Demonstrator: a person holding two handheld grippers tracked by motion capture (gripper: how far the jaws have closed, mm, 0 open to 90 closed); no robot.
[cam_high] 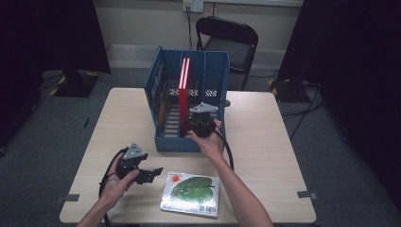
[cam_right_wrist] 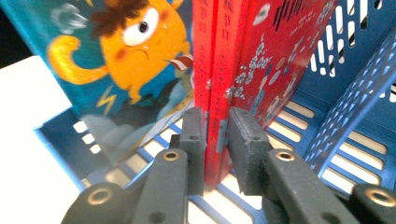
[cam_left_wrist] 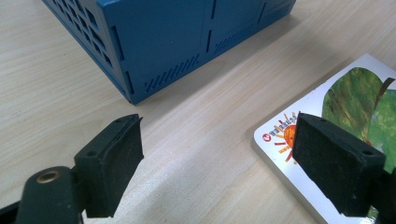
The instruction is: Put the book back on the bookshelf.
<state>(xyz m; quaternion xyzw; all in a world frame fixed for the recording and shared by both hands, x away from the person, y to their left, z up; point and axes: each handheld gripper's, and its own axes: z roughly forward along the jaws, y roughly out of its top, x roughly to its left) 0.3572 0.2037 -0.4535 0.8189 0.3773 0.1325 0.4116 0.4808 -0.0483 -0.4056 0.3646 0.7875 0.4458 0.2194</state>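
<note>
Two red books (cam_right_wrist: 219, 70) stand upright in the blue file rack (cam_high: 163, 85) on the desk (cam_high: 265, 142); the right gripper (cam_right_wrist: 215, 149) pinches their spines, seemingly seating them. Next, judging by the layout: release, then fetch the leaf-cover book (cam_high: 191, 193) lying flat beside the left gripper (cam_left_wrist: 217, 163), fingers spread.

The rack (cam_high: 189, 137) stands on the table (cam_high: 265, 142), toward its far side and near the middle. Two thin books (cam_high: 183, 94) stand upright in the rack, with another book (cam_right_wrist: 126, 65) leaning at their left. In front of the rack, near the table's front edge, a picture book (cam_high: 191, 193) lies flat. A chair (cam_high: 231, 42) stands behind the table.
</note>
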